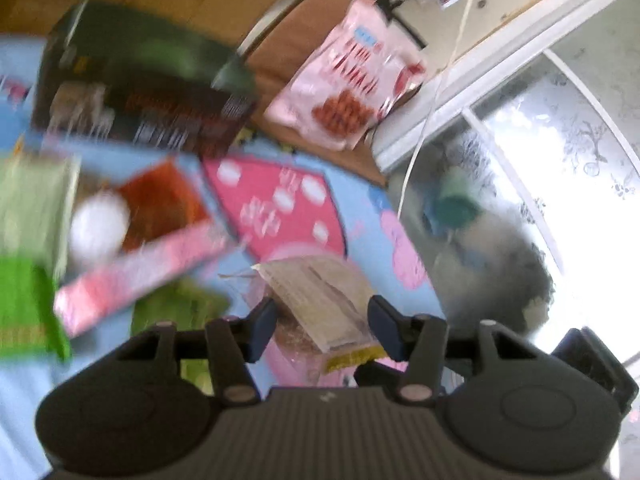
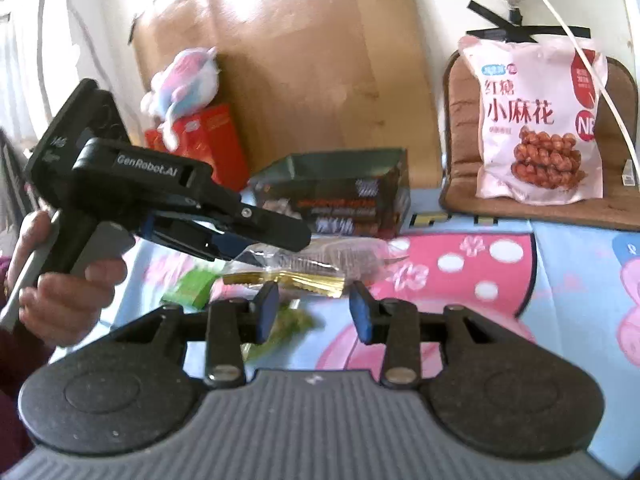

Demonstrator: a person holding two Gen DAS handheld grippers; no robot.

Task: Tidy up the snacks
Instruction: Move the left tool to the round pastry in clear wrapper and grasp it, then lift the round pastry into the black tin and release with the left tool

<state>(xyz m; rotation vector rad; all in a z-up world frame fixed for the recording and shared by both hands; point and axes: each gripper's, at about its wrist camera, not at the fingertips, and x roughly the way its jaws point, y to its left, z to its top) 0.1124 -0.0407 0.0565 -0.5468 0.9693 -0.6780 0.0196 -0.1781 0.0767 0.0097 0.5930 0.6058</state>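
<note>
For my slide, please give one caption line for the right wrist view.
Left tool grips a clear snack packet with gold edge above the blue-pink cartoon mat; open right tool waits nearby.

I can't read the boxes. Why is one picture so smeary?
Left wrist view: motion blur smears the dark box, and the window glares white. Right wrist view: sharper, so the pink bag shows clear lettering, though edges bend from the fisheye.
</note>
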